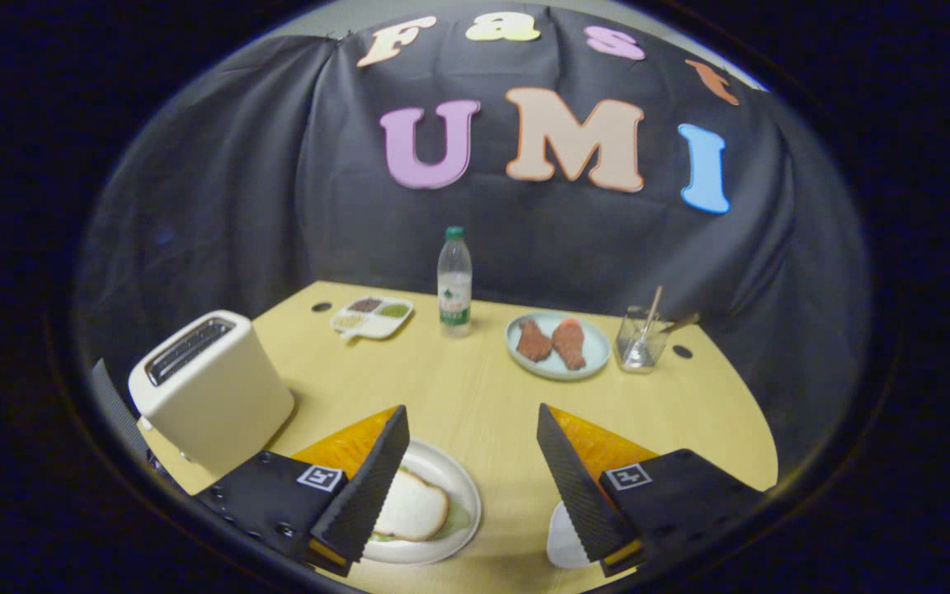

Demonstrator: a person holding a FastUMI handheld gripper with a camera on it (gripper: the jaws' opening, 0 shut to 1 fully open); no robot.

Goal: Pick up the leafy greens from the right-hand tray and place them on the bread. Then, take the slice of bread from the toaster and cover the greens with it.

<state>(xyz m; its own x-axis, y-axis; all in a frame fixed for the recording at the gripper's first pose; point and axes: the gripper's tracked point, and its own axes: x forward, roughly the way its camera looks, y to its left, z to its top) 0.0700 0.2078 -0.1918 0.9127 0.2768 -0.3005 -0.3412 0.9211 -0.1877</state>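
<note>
The tabletop (475, 404) is pale wood with a curved far edge, and two small dark holes sit near that edge, one at each end.

The gripper (473, 441) hangs over the near edge with its jaws spread wide and nothing between them; bare table shows in the gap.

The cream toaster (211, 388) stands by the left edge, its dark slots facing up; what is in them is too dark to tell.

A white plate (450, 487) lies at the near edge, partly under the left finger. On it rests a slice of bread (413, 505), with a strip of leafy greens (457, 521) showing from beneath it.

A second white dish (564, 544) peeks out from under the right finger.

A pale blue plate (557, 346) with two reddish-brown pieces of food sits toward the far right. Just right of it stands a clear glass (640, 342) holding sticks.

A divided white tray (372, 316) lies at the far left, and a bottle (454, 285) with a green cap stands between that tray and the blue plate.
</note>
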